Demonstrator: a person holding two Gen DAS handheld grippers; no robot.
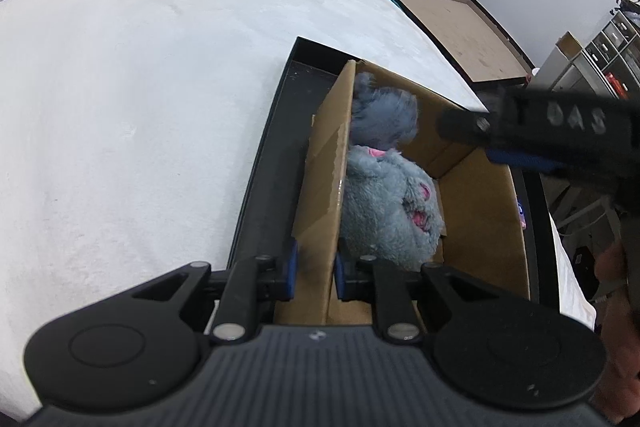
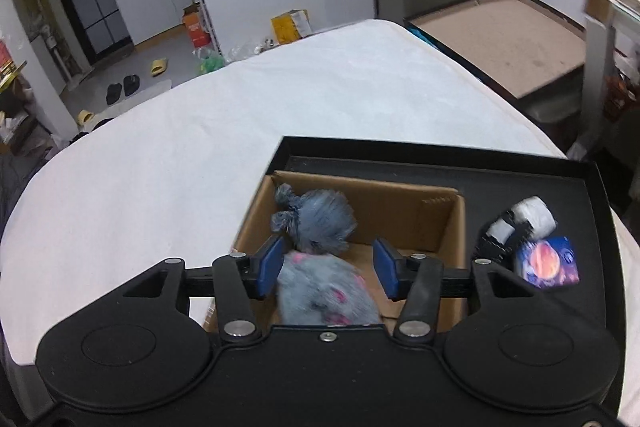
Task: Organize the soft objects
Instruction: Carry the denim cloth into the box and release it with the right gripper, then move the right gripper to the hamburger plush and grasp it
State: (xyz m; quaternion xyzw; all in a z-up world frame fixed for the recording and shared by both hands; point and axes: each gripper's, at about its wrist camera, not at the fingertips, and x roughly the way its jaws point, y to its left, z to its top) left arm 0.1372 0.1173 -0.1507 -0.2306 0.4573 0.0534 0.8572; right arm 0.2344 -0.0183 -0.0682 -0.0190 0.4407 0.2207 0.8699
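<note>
The left tool (image 1: 314, 277) is pinching the left wall of the box (image 1: 476, 195), one blue pad on each side of the cardboard. The box stands in a black tray (image 2: 440, 157) on a worktop (image 1: 140, 107) with a white cover. In the box lies a grey plush (image 1: 384, 211) with pink patches, against the pinched wall; its tufted end points to the far wall.

The right tool (image 2: 328, 269) hangs over the box with its pads spread wide, the plush (image 2: 320, 287) below and between them, its left pad just beside the fur; whether they touch I cannot tell. On its side, in the left view, raised letters read roughly "DAS", blurred.

To the right of the box in the tray lie a white roll (image 2: 528, 217) and a packet (image 2: 546, 261) printed with an orange planet; its writing is unreadable.
</note>
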